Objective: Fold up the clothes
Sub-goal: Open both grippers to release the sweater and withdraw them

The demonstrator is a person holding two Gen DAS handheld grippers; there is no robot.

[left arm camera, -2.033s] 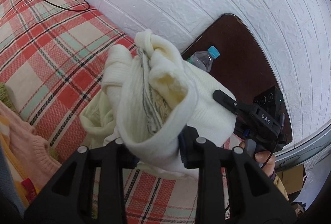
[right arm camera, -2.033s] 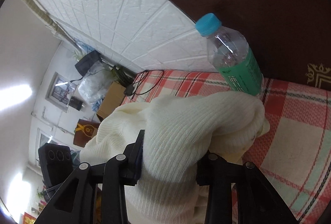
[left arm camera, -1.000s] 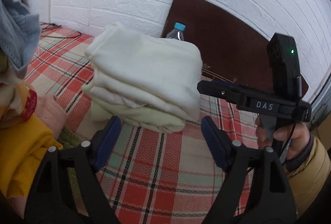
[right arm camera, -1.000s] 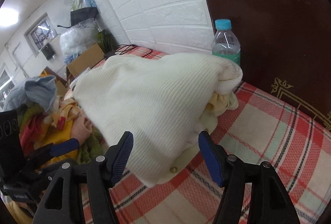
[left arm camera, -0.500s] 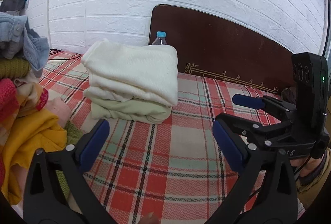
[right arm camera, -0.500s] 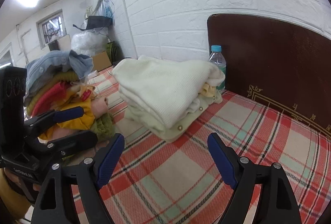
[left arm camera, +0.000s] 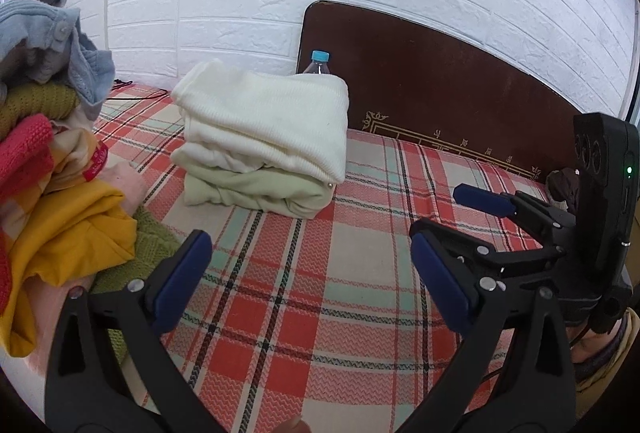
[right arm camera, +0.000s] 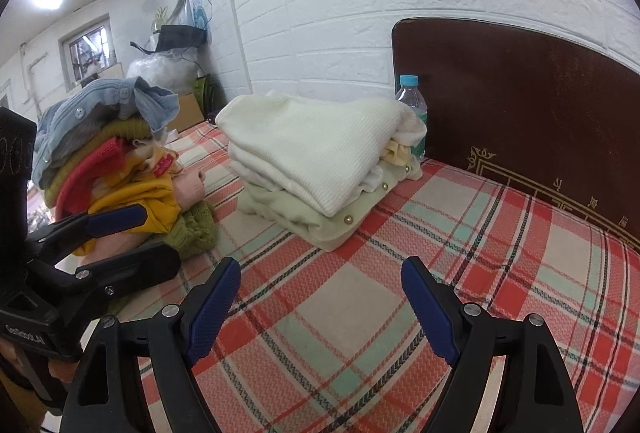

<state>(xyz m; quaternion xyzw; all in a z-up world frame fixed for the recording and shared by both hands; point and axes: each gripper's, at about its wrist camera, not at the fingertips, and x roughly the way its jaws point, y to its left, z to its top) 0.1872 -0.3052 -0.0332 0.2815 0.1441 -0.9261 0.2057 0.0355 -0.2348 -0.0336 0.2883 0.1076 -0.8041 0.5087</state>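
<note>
On the plaid bed (left arm camera: pixel 360 273), near the headboard (right arm camera: pixel 520 105), folded cream sweater (left arm camera: pixel 264 121) lies atop a pale green garment (left arm camera: pixel 256 189), bottle (right arm camera: pixel 410 93) just behind. Left gripper (left arm camera: pixel 308 281) and right gripper (right arm camera: pixel 320 305): fingers spread wide, empty, well apart from the stack. Unfolded clothes pile (right arm camera: pixel 108 153) sits leftward.

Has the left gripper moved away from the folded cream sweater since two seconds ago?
Yes. The left gripper was clamped on the cream sweater; now it is open, pulled back from it toward the camera, while the sweater rests before the headboard.
</note>
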